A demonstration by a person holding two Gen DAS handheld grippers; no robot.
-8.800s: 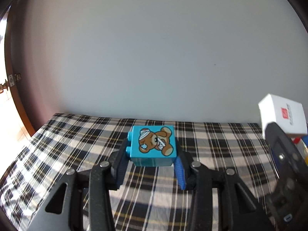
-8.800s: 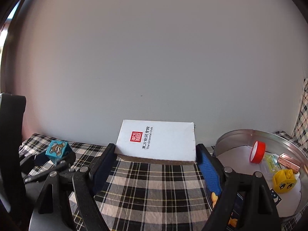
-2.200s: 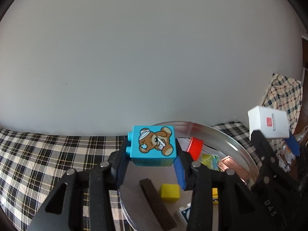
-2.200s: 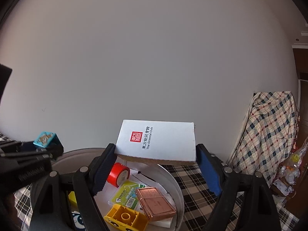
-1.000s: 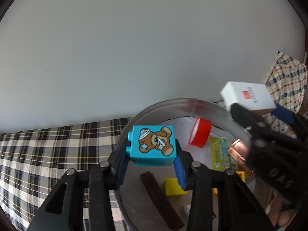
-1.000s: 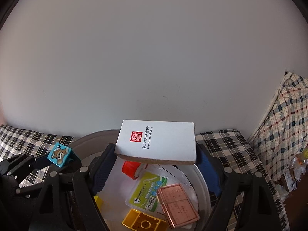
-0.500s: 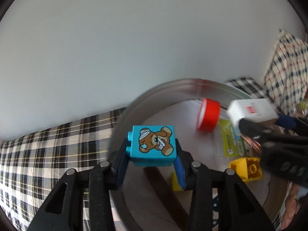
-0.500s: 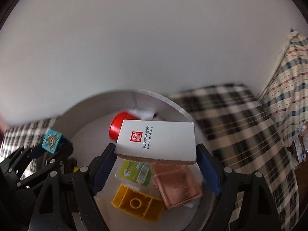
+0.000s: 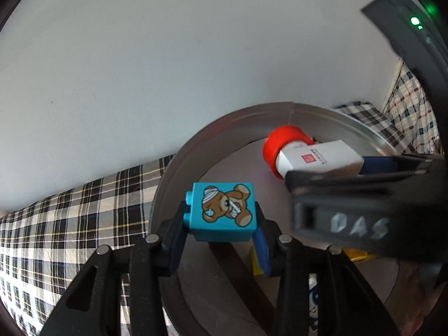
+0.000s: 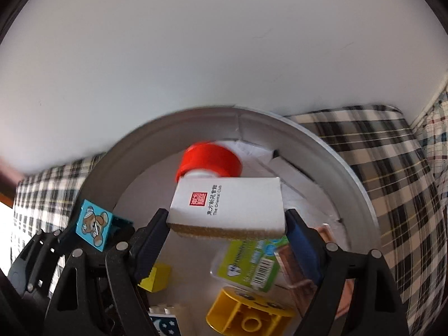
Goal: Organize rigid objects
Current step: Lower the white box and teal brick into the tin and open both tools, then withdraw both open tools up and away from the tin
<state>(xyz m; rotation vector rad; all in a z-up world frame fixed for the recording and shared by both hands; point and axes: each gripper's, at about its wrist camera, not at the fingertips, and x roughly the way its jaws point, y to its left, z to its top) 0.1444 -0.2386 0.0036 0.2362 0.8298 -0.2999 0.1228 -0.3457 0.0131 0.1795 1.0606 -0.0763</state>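
Note:
My left gripper (image 9: pixel 222 240) is shut on a teal toy brick with a bear picture (image 9: pixel 224 210), held above the near left edge of a round silver tin (image 9: pixel 179 165). My right gripper (image 10: pixel 226 240) is shut on a white box with a red seal (image 10: pixel 226 207), held over the inside of the tin (image 10: pixel 336 151). The brick also shows in the right wrist view (image 10: pixel 93 224), and the box in the left wrist view (image 9: pixel 316 159).
Inside the tin lie a red cap (image 10: pixel 210 162), a green packet (image 10: pixel 252 263), yellow bricks (image 10: pixel 246 313), a copper case (image 10: pixel 324 232) and a dark bar (image 9: pixel 232 268). The tin stands on a plaid cloth (image 9: pixel 70 224) against a white wall.
Both grippers have moved from the plaid cloth to over the tin and tilted down into it. The right gripper with the box has come closer to the left one.

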